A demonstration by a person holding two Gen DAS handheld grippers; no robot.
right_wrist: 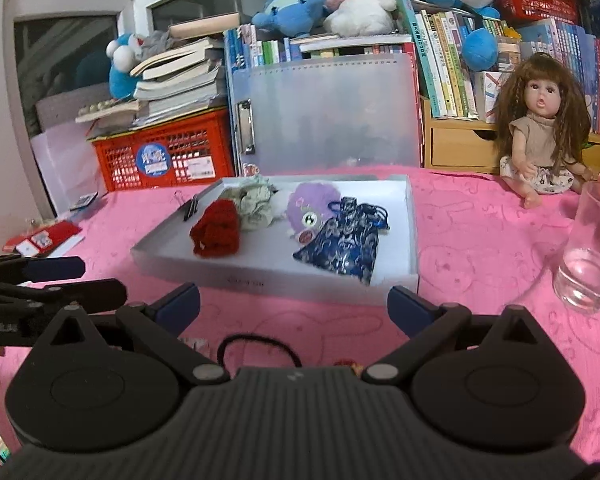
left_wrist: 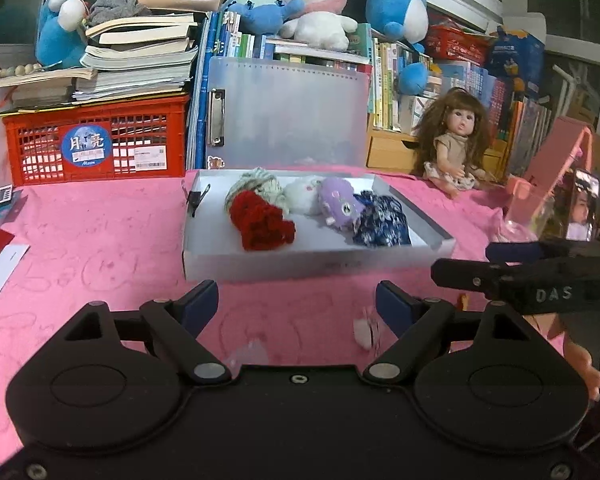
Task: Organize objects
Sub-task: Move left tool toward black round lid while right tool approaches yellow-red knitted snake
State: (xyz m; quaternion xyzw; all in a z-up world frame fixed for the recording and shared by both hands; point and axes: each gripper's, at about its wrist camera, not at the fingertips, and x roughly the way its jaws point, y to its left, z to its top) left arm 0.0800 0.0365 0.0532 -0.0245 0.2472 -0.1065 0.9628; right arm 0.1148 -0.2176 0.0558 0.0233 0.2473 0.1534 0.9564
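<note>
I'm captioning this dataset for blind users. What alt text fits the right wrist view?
An open two-finger right gripper hovers over a pink tablecloth, facing a shallow white box holding a red knitted piece, a purple plush and a dark blue patterned pouch. A black hair tie lies between its fingers.

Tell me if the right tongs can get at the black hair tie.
Probably yes: the hair tie lies on the pink cloth just ahead of the open right tongs, between the fingers, nothing covering it.
</note>
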